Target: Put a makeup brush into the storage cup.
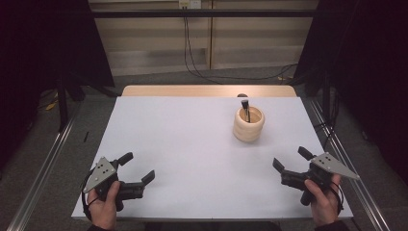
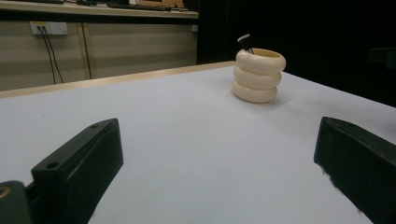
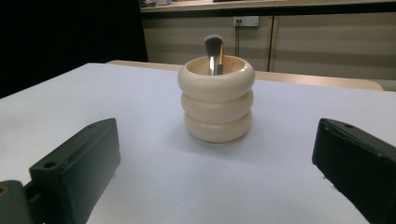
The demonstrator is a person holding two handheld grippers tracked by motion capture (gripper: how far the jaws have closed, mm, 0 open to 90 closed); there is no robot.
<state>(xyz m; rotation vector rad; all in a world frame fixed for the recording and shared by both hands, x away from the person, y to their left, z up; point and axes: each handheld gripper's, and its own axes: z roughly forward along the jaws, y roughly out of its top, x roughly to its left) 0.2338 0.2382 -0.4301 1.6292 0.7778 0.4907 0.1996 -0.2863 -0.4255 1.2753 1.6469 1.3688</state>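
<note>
A cream, three-ringed, glossy holder (image 1: 248,124), likely rigid and slippery, best gripped across a groove between rings, stands at the far right of the white table (image 1: 183,144) holding a small dark-handled brush (image 3: 214,55), while the left gripper (image 1: 136,169) and right gripper (image 1: 291,161) rest near, jaws spread, empty.

The cream ringed wooden holder (image 3: 217,104) hides the small makeup brush's (image 3: 214,54) handle; its bristle head looks blurred.
</note>
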